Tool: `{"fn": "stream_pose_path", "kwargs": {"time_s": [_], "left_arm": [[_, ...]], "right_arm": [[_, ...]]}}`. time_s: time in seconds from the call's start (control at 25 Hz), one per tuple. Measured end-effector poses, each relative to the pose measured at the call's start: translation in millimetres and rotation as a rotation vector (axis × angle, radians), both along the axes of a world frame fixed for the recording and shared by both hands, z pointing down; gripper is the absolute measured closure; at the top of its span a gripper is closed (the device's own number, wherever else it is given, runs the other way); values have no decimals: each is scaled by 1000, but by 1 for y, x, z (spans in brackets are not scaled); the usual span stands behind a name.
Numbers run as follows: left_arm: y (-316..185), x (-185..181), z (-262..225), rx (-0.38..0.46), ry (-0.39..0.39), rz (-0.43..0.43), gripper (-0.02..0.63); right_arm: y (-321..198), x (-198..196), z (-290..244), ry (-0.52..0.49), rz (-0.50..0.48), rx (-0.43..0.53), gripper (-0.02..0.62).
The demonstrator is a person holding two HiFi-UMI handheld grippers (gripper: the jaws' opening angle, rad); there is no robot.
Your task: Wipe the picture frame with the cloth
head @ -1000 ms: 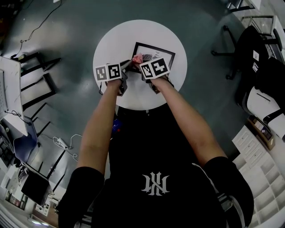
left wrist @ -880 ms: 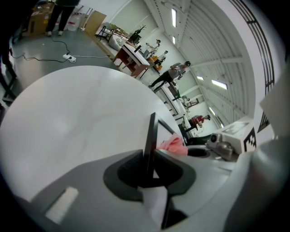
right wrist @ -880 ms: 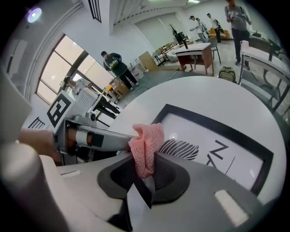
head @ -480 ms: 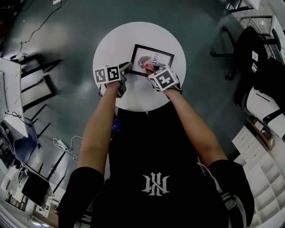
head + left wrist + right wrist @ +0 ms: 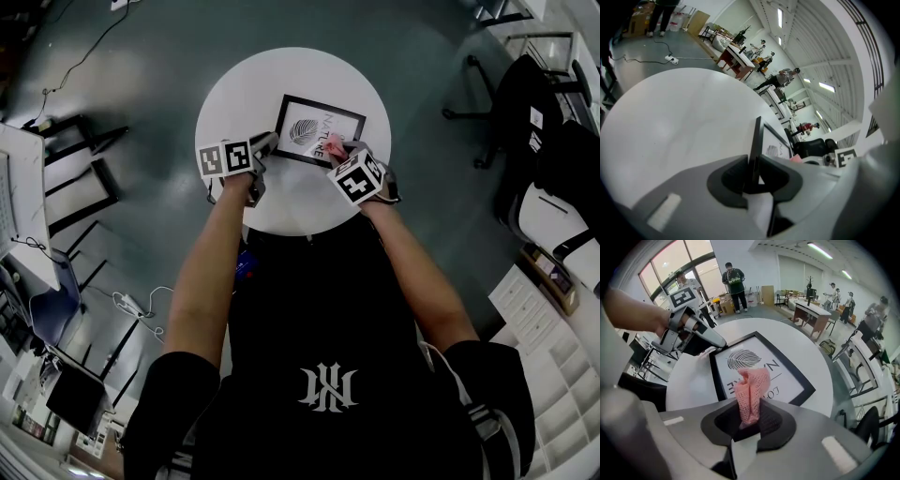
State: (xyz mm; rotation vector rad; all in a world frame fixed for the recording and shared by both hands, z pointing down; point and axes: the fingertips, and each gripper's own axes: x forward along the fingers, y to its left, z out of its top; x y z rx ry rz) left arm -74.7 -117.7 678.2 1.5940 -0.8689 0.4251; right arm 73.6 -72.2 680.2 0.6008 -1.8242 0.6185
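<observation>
Head view showed the wiping step in hand. The picture frame [image 5: 320, 130] lay flat on the round white table [image 5: 234, 89]. The left gripper [image 5: 268, 142] was clamped on the frame's near-left corner, its jaws pressed on the thin black edge to steady it. The right gripper [image 5: 751, 423] was closed on a pink cloth [image 5: 752, 390], whose free end stood at the frame's near edge; whether it touched the glass was unclear. The next move likely called for pressing the cloth down and sweeping it across the frame. The cloth was a soft, bunched open mesh. The frame was a rigid rectangle with a narrow black rim, a smooth pane and a leaf print.
</observation>
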Motion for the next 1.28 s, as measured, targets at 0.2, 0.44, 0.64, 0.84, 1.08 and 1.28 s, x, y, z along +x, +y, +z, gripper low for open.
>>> {"fn": "stream_pose_path", "kwargs": {"time_s": [0.2, 0.44, 0.64, 0.84, 1.08, 1.28], "left_arm": [[0, 0, -1, 3, 0, 0, 535], [0, 0, 1, 1, 1, -2, 535], [0, 1, 0, 2, 7, -6, 535], [0, 0, 1, 1, 16, -5, 537], [1, 0, 1, -14, 21, -13, 537], [1, 1, 2, -32, 31, -20, 538]], "right_arm": [[2, 15, -3, 101, -91, 52, 523], [2, 26, -6, 122, -98, 74, 522], [-4, 67, -7, 224, -32, 63, 522], [-12, 18, -36, -86, 133, 32, 522], [-2, -114, -36, -593, 559, -367, 522], [0, -134, -12, -604, 734, -411, 524]]}}
